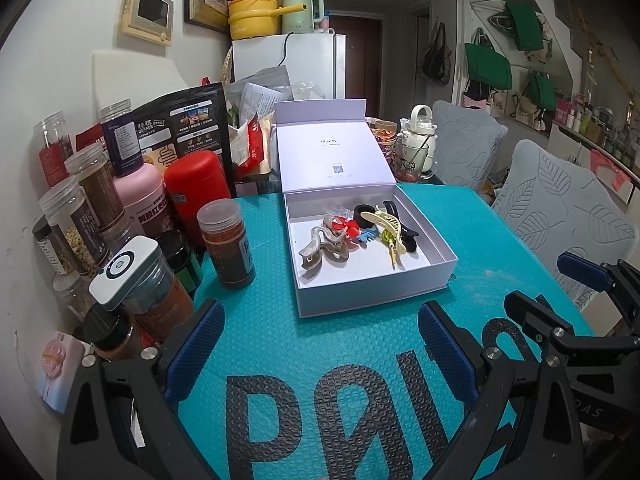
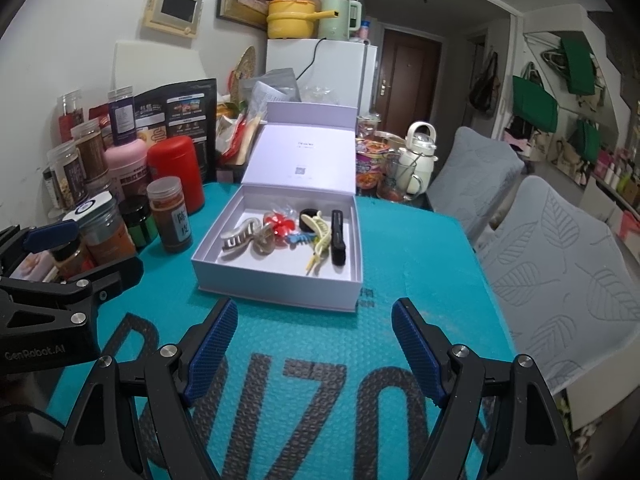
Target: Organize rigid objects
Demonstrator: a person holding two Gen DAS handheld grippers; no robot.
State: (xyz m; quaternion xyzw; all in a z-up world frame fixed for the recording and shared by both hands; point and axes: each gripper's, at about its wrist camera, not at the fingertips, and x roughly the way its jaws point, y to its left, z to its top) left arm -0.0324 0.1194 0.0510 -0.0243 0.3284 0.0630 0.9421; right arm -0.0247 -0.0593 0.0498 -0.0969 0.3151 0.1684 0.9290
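A white box [image 1: 372, 292] [image 2: 276, 286] stands open on the teal mat, its lid [image 1: 332, 156] propped up behind. Inside lie several hair clips: a grey-brown claw clip [image 1: 320, 244] [image 2: 240, 236], a red flower clip [image 1: 347, 227] [image 2: 282, 224], a cream claw clip [image 1: 386, 226] [image 2: 320, 236], a black clip [image 1: 402, 224] [image 2: 338, 236] and a small blue one [image 1: 368, 235]. My left gripper [image 1: 320, 344] is open and empty, in front of the box. My right gripper [image 2: 314, 344] is open and empty, also in front of the box.
Jars, a spice bottle [image 1: 228, 244] [image 2: 170, 216], a red canister [image 1: 196, 192] and bags crowd the table's left. A white kettle [image 1: 420, 136] and a glass cup [image 1: 410, 158] stand behind the box. Grey padded chairs [image 2: 560, 264] line the right side.
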